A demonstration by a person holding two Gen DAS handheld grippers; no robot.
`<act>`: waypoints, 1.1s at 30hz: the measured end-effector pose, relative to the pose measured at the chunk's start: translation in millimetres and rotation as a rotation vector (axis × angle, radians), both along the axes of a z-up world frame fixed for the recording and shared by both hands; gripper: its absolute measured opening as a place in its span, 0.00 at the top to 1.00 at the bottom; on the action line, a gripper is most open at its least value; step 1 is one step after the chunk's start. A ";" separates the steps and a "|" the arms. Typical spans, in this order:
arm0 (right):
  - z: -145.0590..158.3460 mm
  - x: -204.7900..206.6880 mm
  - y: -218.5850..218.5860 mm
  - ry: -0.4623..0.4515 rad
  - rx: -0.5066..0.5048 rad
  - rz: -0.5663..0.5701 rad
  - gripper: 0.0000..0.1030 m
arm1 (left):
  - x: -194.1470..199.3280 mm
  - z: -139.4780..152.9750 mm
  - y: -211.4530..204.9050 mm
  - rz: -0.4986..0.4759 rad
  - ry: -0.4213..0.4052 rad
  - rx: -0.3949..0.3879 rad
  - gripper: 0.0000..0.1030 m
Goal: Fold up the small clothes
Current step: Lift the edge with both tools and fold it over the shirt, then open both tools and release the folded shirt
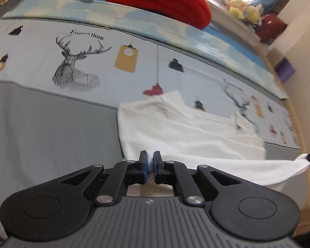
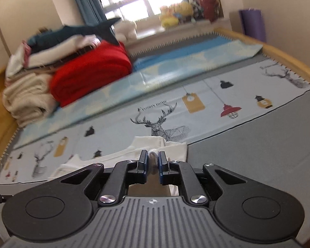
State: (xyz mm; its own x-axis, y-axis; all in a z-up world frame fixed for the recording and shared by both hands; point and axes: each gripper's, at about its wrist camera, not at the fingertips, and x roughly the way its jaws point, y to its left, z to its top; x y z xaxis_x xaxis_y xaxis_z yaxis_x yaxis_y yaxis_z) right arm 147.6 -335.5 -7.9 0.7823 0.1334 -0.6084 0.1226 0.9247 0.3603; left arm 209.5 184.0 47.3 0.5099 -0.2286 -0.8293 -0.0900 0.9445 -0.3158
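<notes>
Now | white garment (image 1: 186, 128) hem pinched | grey bedsheet (image 1: 51, 134) open left

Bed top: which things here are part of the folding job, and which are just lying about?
In the job:
white garment
left gripper, shut on its edge
right gripper, shut on another edge

Lying about:
red blanket
cream bedding stack
shark plush
soft toys on the sill
purple roll
</notes>
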 end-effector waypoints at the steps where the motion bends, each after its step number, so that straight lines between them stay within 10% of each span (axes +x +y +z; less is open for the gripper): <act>1: -5.2 14.9 2.1 0.016 -0.015 0.004 0.90 | 7.8 -6.4 -0.2 -0.002 -0.008 0.009 0.94; 19: -89.7 145.3 19.0 0.253 -0.034 -0.057 0.86 | 87.3 -62.5 16.4 0.174 0.168 -0.043 0.88; 33: -68.8 111.7 -11.4 0.114 -0.079 -0.108 0.65 | 61.7 -41.6 53.1 0.193 0.110 -0.062 0.85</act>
State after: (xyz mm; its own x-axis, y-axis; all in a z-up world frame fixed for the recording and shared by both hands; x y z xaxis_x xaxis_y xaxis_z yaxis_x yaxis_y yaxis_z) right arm 259.3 -346.9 -76.7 0.7145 0.0005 -0.6996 0.2587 0.9289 0.2650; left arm 271.1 237.1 5.7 0.4564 -0.1881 -0.8697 -0.3038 0.8857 -0.3510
